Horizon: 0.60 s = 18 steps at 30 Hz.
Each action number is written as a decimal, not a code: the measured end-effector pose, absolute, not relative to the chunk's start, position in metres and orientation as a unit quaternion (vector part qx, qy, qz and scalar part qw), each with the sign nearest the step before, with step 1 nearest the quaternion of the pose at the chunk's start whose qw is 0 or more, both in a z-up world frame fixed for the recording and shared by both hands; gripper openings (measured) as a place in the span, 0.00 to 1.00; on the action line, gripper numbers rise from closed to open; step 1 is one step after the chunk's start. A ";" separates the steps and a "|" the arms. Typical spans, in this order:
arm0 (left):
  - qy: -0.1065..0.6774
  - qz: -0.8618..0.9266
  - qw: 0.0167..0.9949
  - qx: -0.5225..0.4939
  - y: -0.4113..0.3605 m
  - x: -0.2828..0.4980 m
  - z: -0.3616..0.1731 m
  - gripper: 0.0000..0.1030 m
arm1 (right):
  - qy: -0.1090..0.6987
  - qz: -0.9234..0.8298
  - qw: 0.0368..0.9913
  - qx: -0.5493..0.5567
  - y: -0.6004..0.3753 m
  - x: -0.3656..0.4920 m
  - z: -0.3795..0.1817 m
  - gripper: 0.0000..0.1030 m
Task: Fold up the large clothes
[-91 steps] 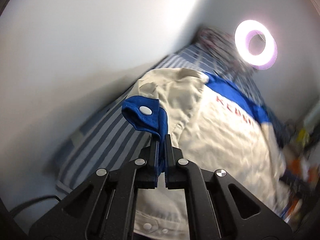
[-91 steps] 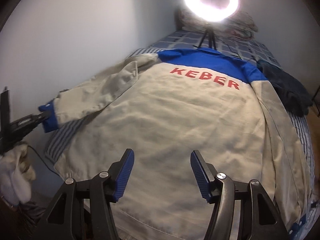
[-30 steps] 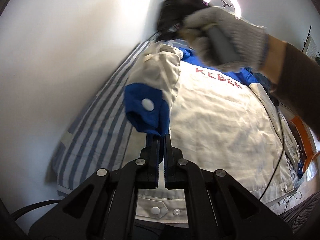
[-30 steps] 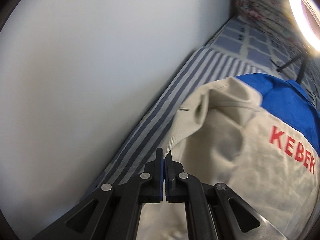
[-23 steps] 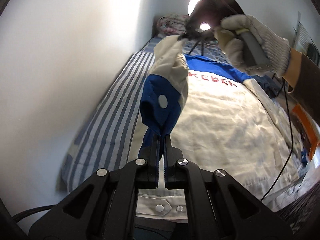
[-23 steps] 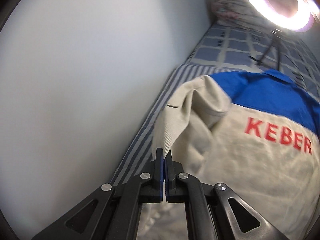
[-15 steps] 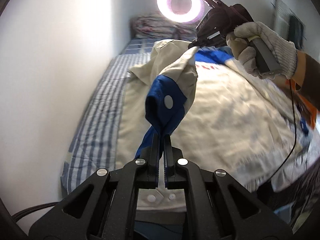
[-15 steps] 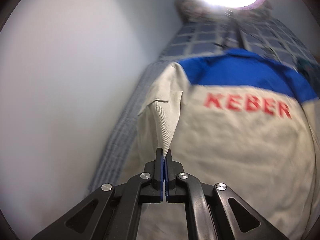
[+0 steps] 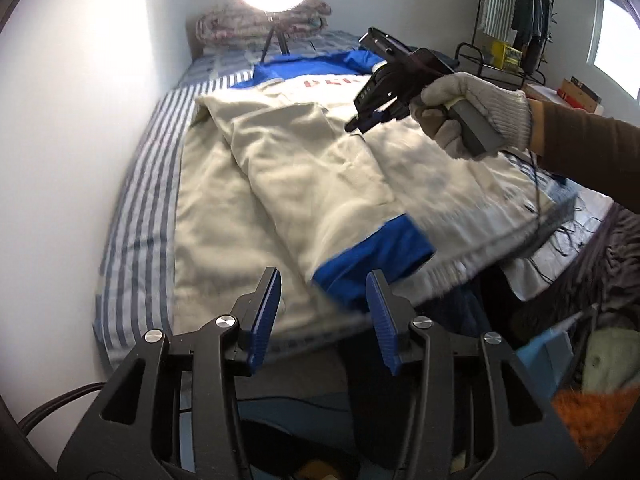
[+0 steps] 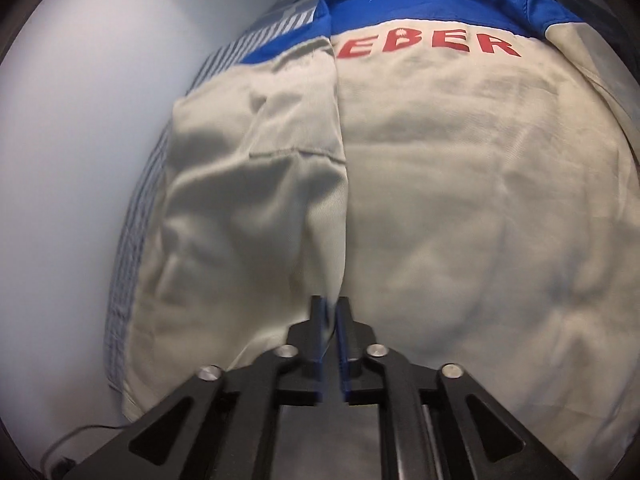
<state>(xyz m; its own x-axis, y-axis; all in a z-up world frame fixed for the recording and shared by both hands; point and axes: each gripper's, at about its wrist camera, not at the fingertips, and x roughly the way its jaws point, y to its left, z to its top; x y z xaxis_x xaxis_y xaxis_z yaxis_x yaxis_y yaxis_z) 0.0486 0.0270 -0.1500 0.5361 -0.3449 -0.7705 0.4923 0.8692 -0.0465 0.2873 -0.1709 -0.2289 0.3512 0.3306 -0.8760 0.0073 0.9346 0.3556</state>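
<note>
The left claw stands wide open above the near edge of the bed, holding nothing; the blue cuff lies just ahead of its pads, free on the cloth. The right claw shows only a narrow slit between its pads, and the wrist view is too blurred to tell whether the sleeve edge is pinched there or already loose. In the left view that claw hangs low over the upper sleeve, gripped by a gloved hand.

The jacket lies back-up across the bed, red lettering near the blue yoke. The left sleeve is folded inward over the back, running slantwise from the shoulder down to the hem.

To finish this step well, I would let the right claw go only once the sleeve lies flat, then smooth the ridge near the shoulder so the fold line runs straight. The cuff sits close to the hem and the bed's edge; nudging it inward would keep it from sliding off. The other sleeve looks not yet folded.
</note>
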 end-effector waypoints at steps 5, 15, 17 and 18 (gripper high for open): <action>0.479 -0.234 0.843 -0.075 0.055 0.079 -0.164 0.46 | 0.537 0.083 0.835 0.088 -0.169 0.276 -0.213 0.33; 0.571 -0.215 0.764 -0.210 0.050 0.131 -0.231 0.46 | 0.461 0.136 0.877 -0.016 -0.102 0.297 -0.136 0.49; 0.577 -0.215 0.758 -0.216 0.049 0.134 -0.234 0.46 | 0.458 0.138 0.878 -0.029 -0.088 0.311 -0.132 0.49; 0.582 -0.214 0.752 -0.222 0.047 0.135 -0.235 0.46 | 0.456 0.139 0.878 -0.034 -0.081 0.319 -0.130 0.49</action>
<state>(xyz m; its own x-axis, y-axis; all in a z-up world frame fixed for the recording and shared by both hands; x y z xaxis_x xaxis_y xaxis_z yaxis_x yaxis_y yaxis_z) 0.1349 0.0470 -0.2353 0.2298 -0.5806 -0.7811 0.0642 0.8098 -0.5831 0.3191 -0.0810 -0.1305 0.5453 0.2135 -0.8106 -0.2746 0.9592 0.0678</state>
